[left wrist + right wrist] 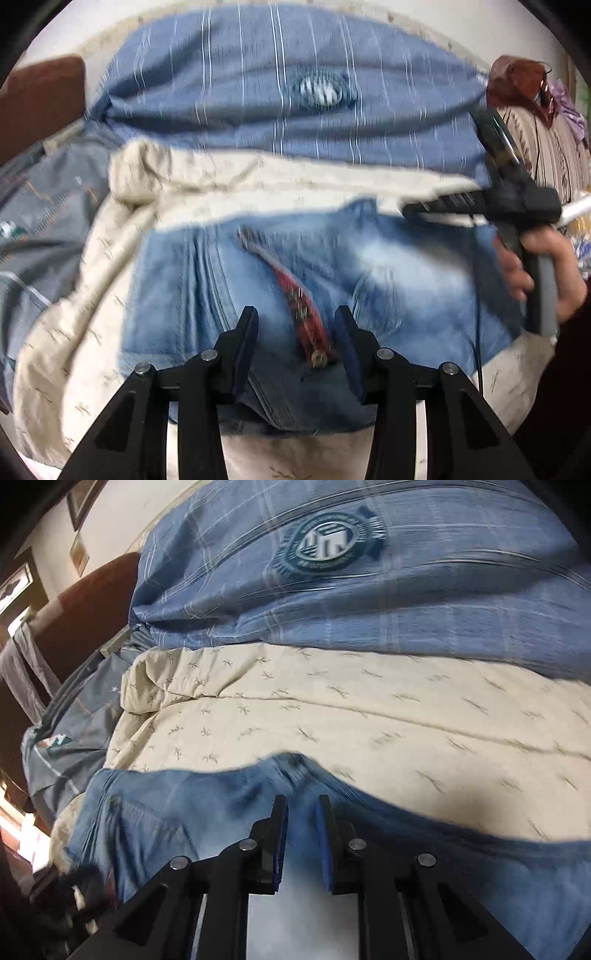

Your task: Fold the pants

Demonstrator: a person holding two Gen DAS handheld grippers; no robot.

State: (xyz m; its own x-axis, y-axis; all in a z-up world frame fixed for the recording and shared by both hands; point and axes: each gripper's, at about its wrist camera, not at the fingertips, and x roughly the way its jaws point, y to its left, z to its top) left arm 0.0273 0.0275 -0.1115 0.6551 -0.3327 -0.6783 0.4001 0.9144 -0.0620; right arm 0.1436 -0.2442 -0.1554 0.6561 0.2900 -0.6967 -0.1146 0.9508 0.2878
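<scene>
Left wrist view looks down past the left tool [295,321], its fingers apart and straddling the red-lined fly and metal button [317,357] of the jeans [406,280]. These lie flat on the bed's cream quilt [74,332], long axis running sideways toward the right tool [410,209]. In its own view, the right tool [301,805] has its blue pads [281,834] nearly together around a ridge of faded, soft denim at the far edge; a firm pinch cannot be confirmed. Beyond lies a plaid blue pillow [369,609].
</scene>
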